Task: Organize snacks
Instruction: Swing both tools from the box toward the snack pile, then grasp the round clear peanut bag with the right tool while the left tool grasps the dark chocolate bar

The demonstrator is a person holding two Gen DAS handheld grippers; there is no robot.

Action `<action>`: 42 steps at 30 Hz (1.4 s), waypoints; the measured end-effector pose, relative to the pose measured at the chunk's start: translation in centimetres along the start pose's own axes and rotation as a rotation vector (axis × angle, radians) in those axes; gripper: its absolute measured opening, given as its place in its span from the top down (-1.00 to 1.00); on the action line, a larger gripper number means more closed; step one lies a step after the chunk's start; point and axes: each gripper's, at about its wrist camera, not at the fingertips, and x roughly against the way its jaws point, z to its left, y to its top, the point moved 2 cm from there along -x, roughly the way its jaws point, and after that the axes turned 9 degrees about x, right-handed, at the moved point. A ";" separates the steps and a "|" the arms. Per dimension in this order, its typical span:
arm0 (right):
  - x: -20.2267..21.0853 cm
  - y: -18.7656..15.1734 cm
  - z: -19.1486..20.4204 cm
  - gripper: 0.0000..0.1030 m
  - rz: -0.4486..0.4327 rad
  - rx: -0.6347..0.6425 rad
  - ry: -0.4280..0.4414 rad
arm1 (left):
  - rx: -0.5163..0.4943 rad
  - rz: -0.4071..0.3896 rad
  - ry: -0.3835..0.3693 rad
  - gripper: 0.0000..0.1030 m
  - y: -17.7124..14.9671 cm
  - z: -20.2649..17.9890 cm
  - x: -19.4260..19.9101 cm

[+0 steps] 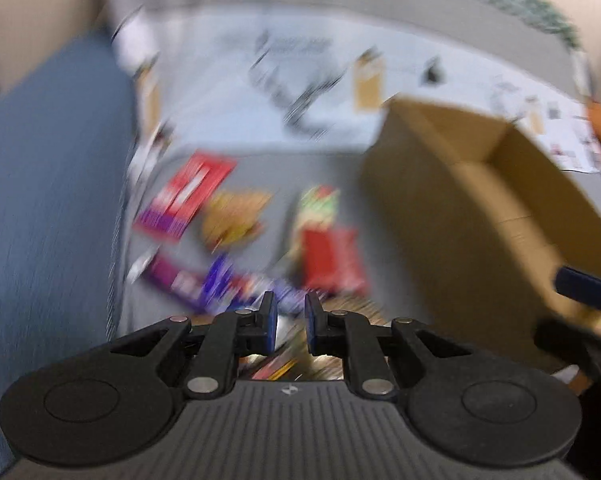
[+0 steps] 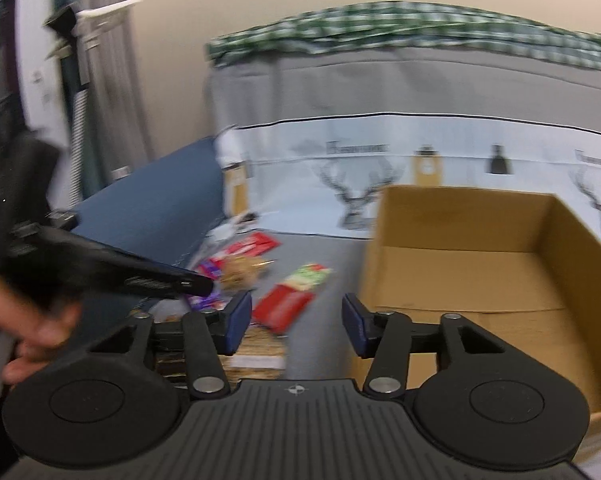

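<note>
Several snack packets lie on a grey couch seat. In the blurred left wrist view I see a red packet (image 1: pixel 190 194), a yellow-brown bag (image 1: pixel 234 220), a red and green packet (image 1: pixel 326 248) and purple packets (image 1: pixel 212 282). My left gripper (image 1: pixel 290 320) hovers over the purple packets, jaws a narrow gap apart, nothing held. An open, empty cardboard box (image 1: pixel 480 200) stands to the right. In the right wrist view my right gripper (image 2: pixel 296 320) is open and empty, between a red packet (image 2: pixel 284 306) and the box (image 2: pixel 472 280). The left gripper's body (image 2: pixel 100 276) shows at left.
A blue cushion (image 1: pixel 48 208) lies left of the snacks, also in the right wrist view (image 2: pixel 156 208). A white cloth with deer prints (image 2: pixel 380 168) hangs over the grey backrest. A green checked cloth (image 2: pixel 380 28) lies on top of the backrest.
</note>
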 end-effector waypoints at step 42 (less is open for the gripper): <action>-14.8 -6.1 3.7 -0.60 0.272 0.029 0.114 | 0.076 0.162 0.065 1.00 0.2 4.5 -5.4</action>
